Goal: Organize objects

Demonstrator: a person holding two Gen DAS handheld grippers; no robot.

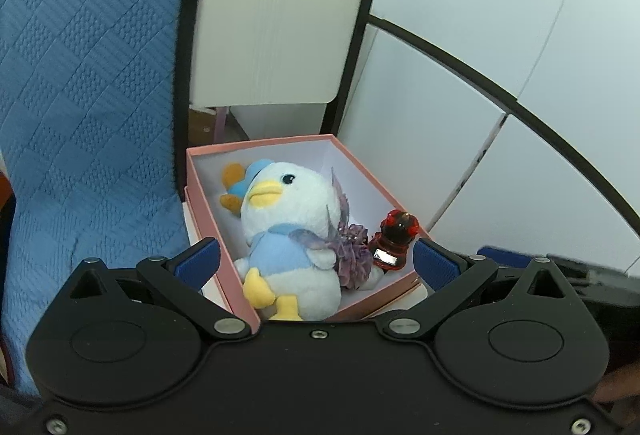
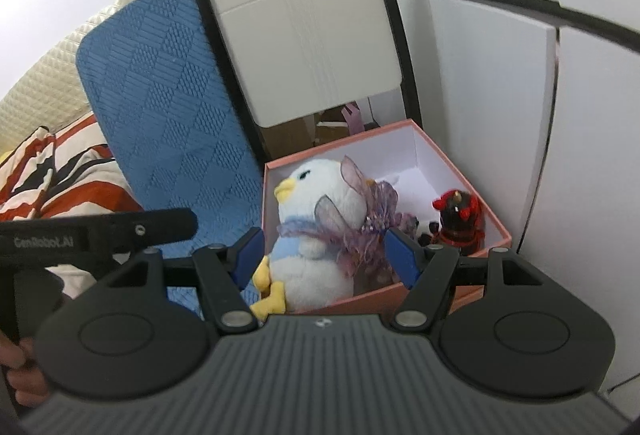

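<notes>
The left tool [image 1: 316, 261] is held wide open, nothing gripped, its blue pads [image 1: 198, 262] flanking the near end of a pink box [image 1: 208, 223]. The right tool [image 2: 325, 259] is likewise parted and empty-handed before the same box [image 2: 400, 293]. Inside, a white plush duck [image 1: 286, 239] is seated upright, a purple ribbon flower [image 1: 352, 249] pressed against it, and a red figurine [image 1: 394, 239] stood just beside. A blue quilted cushion [image 1: 88, 95] is seen alongside, a folding chair [image 1: 276, 27] behind.
</notes>
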